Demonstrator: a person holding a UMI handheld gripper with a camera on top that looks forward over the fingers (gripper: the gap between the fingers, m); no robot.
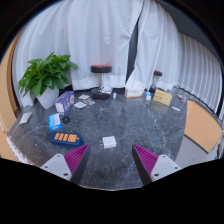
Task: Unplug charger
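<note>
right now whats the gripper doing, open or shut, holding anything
Gripper: open, holding nothing; the white charger lies on the dark table just ahead of the fingers, untouched.

white curtains (100,35) | dark marble table (130,125) | potted plant (48,75) | stool (101,70)

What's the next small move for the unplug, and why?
Probably ease forward toward the small white block, likely the charger. The gripper is open, holds nothing, and the block lies on the dark table just ahead of its fingers, untouched.
</note>
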